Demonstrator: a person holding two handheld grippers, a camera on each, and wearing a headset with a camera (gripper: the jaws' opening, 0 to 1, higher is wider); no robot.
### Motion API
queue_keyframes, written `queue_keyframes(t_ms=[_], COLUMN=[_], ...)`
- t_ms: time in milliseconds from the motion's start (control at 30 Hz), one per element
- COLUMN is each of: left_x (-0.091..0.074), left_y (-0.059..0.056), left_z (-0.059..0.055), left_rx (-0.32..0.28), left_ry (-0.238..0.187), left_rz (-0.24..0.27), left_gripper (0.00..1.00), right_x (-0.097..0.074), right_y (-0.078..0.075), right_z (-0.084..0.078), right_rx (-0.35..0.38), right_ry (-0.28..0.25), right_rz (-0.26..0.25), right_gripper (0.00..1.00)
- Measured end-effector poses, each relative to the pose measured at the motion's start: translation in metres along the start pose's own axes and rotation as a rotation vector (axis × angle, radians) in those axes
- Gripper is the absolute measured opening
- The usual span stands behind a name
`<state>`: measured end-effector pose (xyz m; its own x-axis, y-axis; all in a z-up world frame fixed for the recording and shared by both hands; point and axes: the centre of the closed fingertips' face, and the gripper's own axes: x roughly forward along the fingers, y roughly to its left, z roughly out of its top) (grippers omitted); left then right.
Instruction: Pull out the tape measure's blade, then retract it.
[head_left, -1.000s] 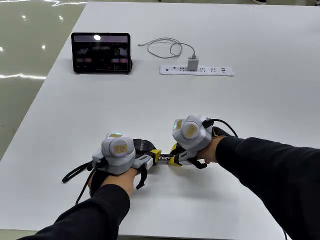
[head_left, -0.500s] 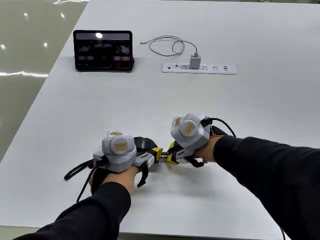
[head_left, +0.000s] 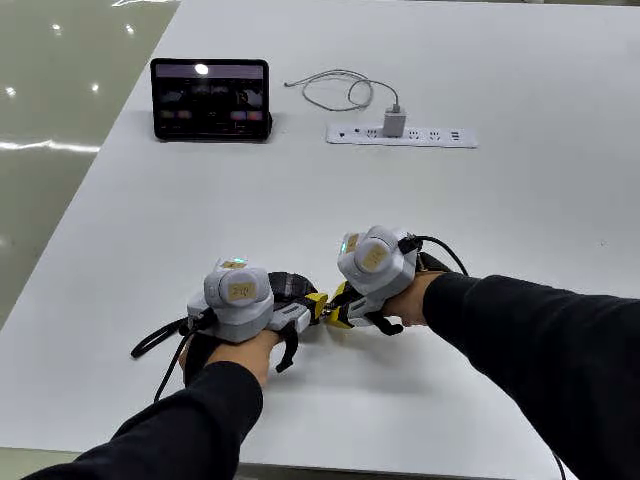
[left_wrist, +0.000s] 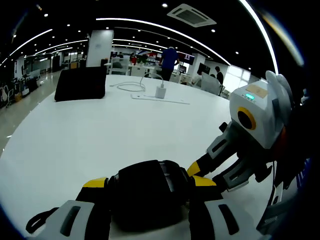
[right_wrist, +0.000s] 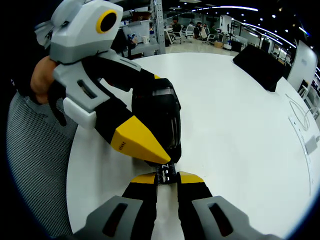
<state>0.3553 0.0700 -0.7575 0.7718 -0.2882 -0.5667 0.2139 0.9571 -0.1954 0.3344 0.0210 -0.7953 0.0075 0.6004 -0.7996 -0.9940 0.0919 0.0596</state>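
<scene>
Since the frame a second ago, the gap between the two grippers is seen to have narrowed in the head view, and less blade is left showing between them.

The left gripper (left_wrist: 148, 182) is clamped on the tape measure (left_wrist: 147, 197): the black case is gripped between the two yellow-tipped jaws, one on each side. The right gripper (right_wrist: 167, 176) is clenched on the blade (right_wrist: 165, 171), of which a short stub with printed marks is pinched between its yellow tips. That stub is seen to come straight out of the case, and the right gripper's tips are brought almost up against the nearer jaw of the left gripper.

The tape measure is held low over the near part of the white table (head_left: 500, 200), just in front of the person; whether the case is touching the surface cannot be told. Each gripper is carried in a hand in a dark sleeve, and black cables are trailed from both.

Well beyond the grippers, at the far side of the table, a tablet (head_left: 210, 97) is propped upright with its screen lit. To its right a white power strip (head_left: 440, 138) is laid flat, with a charger (head_left: 393, 122) plugged into it and a white cable (head_left: 335, 90) looped beside it.
</scene>
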Motion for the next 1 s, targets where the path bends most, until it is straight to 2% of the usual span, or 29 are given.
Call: queue_keyframes(t_ms=[533,733,800,1000], left_x=[-0.0002,-0.0007,-0.0009,-0.0012], left_y=[-0.0003,-0.0005,-0.0007,-0.0006], left_z=[-0.0002,-0.0003,-0.0004,0.0001], left_rx=[0.006,0.007,0.008,0.001], left_ry=[0.003,0.004,0.004,0.001], left_rz=[-0.011,-0.01,-0.012,-0.012], left_gripper=[0.59,0.59,0.59,0.59], right_x=[0.0009,-0.0016,-0.0023,0.0003], right_y=[0.0012,-0.0003,-0.001,0.0008], right_z=[0.0027,-0.0023,-0.0013,0.0019], right_rx=[-0.017,-0.006,0.006,-0.008], right_ry=[-0.022,-0.032,-0.052,-0.054], right_rz=[-0.004,-0.009,-0.007,-0.016], right_gripper=[0.12,0.12,0.12,0.1])
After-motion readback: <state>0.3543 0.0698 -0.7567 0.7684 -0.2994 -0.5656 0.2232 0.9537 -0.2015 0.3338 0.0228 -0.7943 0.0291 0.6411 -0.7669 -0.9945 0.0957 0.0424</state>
